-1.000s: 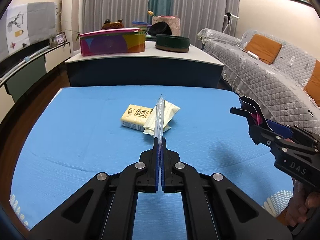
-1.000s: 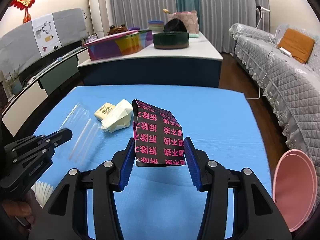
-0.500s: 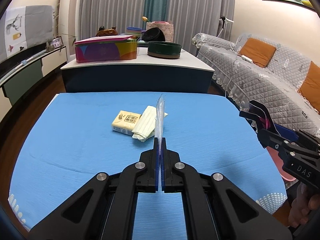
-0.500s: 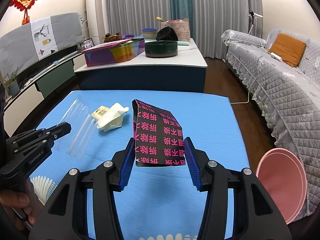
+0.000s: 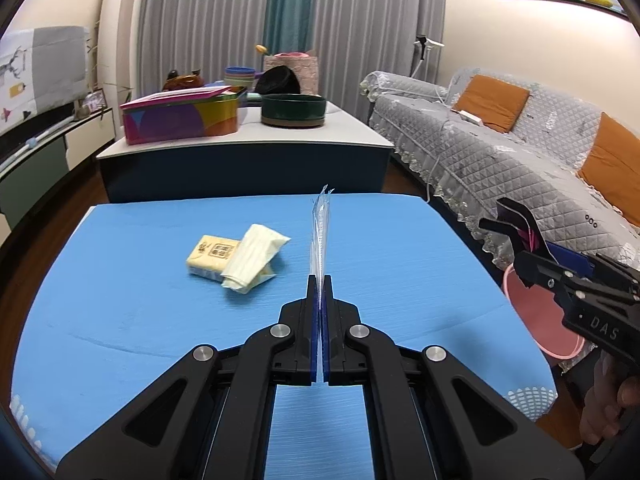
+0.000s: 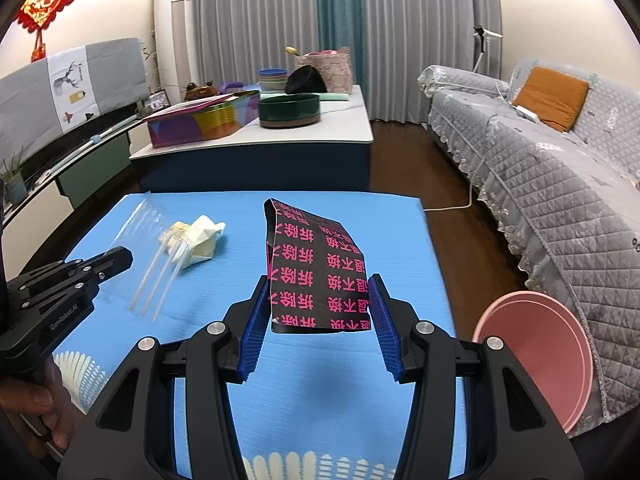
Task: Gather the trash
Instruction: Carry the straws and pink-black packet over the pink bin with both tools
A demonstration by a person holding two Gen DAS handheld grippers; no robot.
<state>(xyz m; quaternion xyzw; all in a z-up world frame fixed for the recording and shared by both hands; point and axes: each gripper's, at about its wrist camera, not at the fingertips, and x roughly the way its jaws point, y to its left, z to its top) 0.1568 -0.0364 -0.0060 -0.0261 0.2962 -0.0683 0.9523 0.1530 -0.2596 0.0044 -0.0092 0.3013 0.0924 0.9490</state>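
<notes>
My left claw (image 5: 319, 280) is clenched flat on a clear plastic sleeve (image 5: 320, 232), which stands edge-on straight up from the tips in the centre of the left view; in the right view the same sleeve (image 6: 150, 256) shows broadside at the left, with pale straws inside. My right claw (image 6: 320, 312) grasps a black pouch with pink lettering (image 6: 316, 268) across its width, the pads pressing on both side edges, the pouch tilting up toward the frame's middle.

Compared with a second ago, both views have pulled back from the blue desk (image 5: 120, 280): the yellow pack (image 5: 212, 256) and the folded cream wrapper (image 5: 256, 256) leaning on it now sit smaller and further toward the left of frame, and the near desk edge has come into the bottom of the right view. The pink bin (image 6: 536, 360) has grown larger at the lower right, beside the desk and against the sofa cover.

I read this as both pieces lifted clear and travelling toward the bin. Both grips have not altered. The pack and wrapper remain to collect afterwards.
</notes>
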